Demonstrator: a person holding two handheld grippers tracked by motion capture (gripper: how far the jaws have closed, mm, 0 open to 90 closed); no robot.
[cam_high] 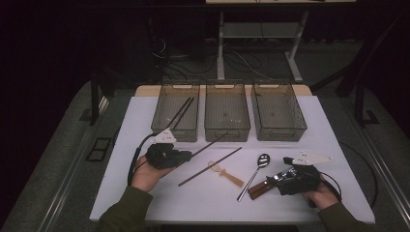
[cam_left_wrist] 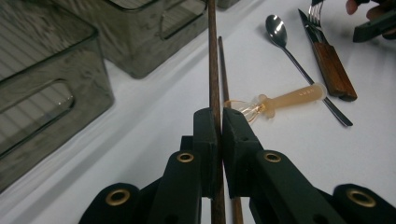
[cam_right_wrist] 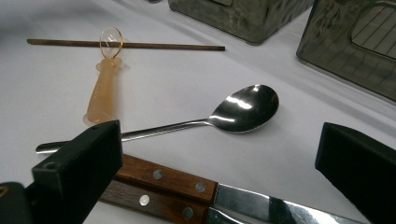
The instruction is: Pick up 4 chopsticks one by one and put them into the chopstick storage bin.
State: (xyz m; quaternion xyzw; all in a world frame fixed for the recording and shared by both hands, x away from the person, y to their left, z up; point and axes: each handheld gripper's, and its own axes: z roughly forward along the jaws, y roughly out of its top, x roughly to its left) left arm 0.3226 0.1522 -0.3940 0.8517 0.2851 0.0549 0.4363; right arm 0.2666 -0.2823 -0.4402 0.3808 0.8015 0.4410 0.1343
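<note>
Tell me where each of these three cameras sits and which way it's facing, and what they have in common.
High view: above the person's side of the table, looking forward and down at three bins; both forearms and hands show.
Left gripper view: rides the left gripper, looking along its black jaws shut on a chopstick, bins to its left.
Right gripper view: rides the right gripper, looking between open jaws over a wood-handled knife.
Shared: all three show the spoon and the amber-handled tool.
</note>
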